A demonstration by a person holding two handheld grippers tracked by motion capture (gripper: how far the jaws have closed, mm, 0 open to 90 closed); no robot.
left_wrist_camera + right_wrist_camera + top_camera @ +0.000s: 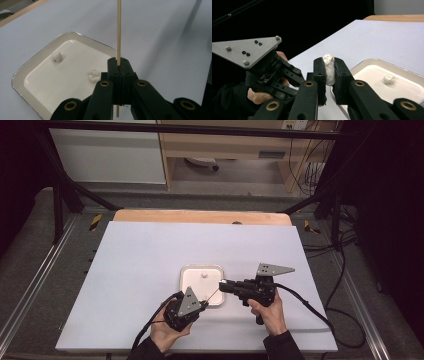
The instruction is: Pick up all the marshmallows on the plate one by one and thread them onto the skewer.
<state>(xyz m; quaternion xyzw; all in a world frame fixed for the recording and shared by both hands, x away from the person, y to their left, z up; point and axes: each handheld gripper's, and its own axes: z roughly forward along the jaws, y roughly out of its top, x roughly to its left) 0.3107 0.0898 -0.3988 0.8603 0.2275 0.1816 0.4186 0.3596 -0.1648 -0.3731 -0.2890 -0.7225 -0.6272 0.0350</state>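
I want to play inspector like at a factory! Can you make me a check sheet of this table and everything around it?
Surface: white table top, wooden strip at its far edge.
Job's things: white square tray near the middle; thin wooden skewer; a white marshmallow-like piece; two more white pieces in the tray.
Clutter: nothing seen.
Grippers: left claw shut on the skewer, at the tray's near edge; right claw shut on the white piece, at the tray's right edge.
Cables: a black cable trails from each claw; more lie on the floor at right.
Surroundings: black metal frame, grey floor, wooden furniture behind.
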